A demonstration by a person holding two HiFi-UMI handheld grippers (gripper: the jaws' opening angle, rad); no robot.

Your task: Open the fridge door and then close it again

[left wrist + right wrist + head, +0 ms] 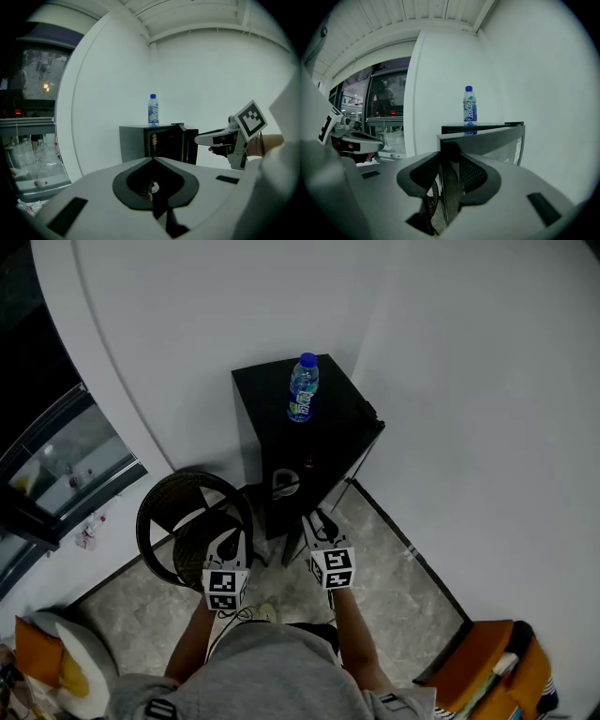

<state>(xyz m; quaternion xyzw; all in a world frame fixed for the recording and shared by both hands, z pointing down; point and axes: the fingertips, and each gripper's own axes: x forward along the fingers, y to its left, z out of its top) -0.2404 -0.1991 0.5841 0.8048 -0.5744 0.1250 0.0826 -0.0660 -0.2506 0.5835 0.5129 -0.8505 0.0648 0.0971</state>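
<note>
while the fridge (323, 423) stands on the floor in a white corner with its door (487, 143) swung partway out toward the person, the right hand-held gripper (446, 187) has its jaws spread wide with the door's free edge between them; a sliver of floor shows between one jaw and the door, so it seems to straddle the edge rather than clamp it; that is likely on purpose, since a loose hook is enough to swing a light door and lets the edge turn inside the jaws.

the left hand-held gripper (230, 549) sits beside it, to the left, jaws closed tight on nothing; it is just in front of a round wire basket (178, 512) and clear of the door's path, probably because one hand does this job; its view looks into the dark open fridge, where a drink (153, 140) stands on a shelf.

a water bottle (303, 387) stands upright on top of the fridge, well back from the front; it is no part of the task, but a hard pull or slam could shake it over, which argues for a slow swing.

the task looks to be midway; whether the door is on its way out or back cannot be told; it must end flush against the fridge.
</note>
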